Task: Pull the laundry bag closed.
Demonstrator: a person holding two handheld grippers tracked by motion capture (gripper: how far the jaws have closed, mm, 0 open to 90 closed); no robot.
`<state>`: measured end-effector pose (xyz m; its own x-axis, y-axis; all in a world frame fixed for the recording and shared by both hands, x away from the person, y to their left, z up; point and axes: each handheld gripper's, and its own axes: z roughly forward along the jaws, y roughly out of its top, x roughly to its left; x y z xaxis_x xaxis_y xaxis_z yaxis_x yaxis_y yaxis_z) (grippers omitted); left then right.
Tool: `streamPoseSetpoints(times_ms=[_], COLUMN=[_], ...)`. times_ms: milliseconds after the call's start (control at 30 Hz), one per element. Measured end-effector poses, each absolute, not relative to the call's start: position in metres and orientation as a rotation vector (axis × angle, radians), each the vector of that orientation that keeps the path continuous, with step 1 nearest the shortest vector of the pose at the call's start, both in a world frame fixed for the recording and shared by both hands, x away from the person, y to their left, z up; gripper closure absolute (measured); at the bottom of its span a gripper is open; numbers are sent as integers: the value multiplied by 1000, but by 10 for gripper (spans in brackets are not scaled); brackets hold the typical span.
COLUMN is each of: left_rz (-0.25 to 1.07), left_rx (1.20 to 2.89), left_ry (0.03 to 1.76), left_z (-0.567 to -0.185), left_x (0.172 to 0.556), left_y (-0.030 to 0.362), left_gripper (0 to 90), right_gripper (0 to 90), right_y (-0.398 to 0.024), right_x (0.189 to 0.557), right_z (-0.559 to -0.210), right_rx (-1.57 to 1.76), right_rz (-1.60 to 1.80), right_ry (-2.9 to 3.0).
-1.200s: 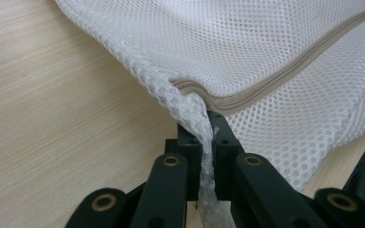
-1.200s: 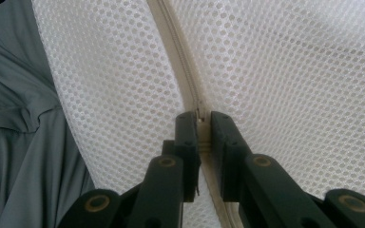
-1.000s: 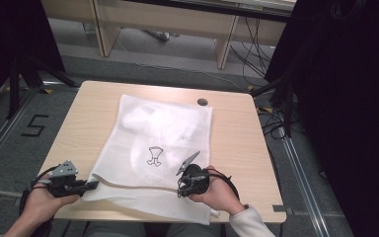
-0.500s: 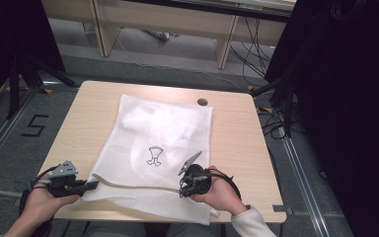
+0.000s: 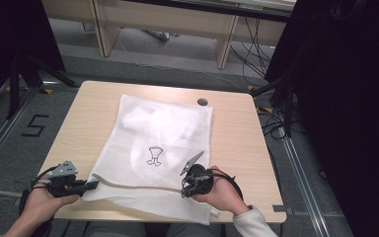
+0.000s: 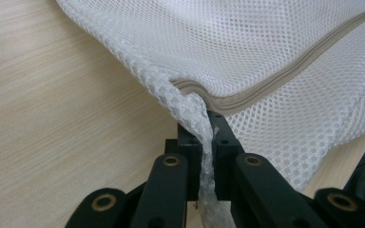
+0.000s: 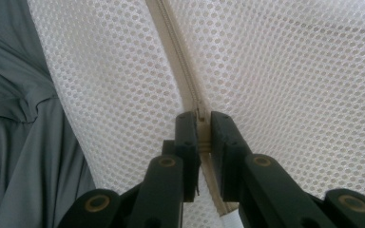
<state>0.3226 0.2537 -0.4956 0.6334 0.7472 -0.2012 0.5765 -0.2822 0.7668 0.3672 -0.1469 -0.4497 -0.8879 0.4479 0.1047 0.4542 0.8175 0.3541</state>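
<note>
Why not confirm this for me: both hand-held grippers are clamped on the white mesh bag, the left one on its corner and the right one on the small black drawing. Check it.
One detail is wrong. The right hand-held gripper is shut on the bag's beige zipper, not on the black drawing, as the right gripper view shows. The left hand-held gripper does pinch the white mesh bag at its corner.

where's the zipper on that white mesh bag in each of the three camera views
High view: the zipper runs along the mesh bag near its front edge, between both grippers.
Left gripper view: upper right, slanting down to the fingers.
Right gripper view: centre, top down into the fingers.
Shared landmark: the zipper's beige tape.
</note>
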Motion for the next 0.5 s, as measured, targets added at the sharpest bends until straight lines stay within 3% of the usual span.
streamPoseSetpoints(times_ms=[500], left_rz=[253], left_rx=[2015], left_ry=[1031], left_z=[-493], left_x=[323], left_y=[257], left_gripper=[853], right_gripper=[826], right_y=[-155], right_x=[367], right_z=[-450], right_rx=[-758], right_rz=[-574], right_ry=[-2973])
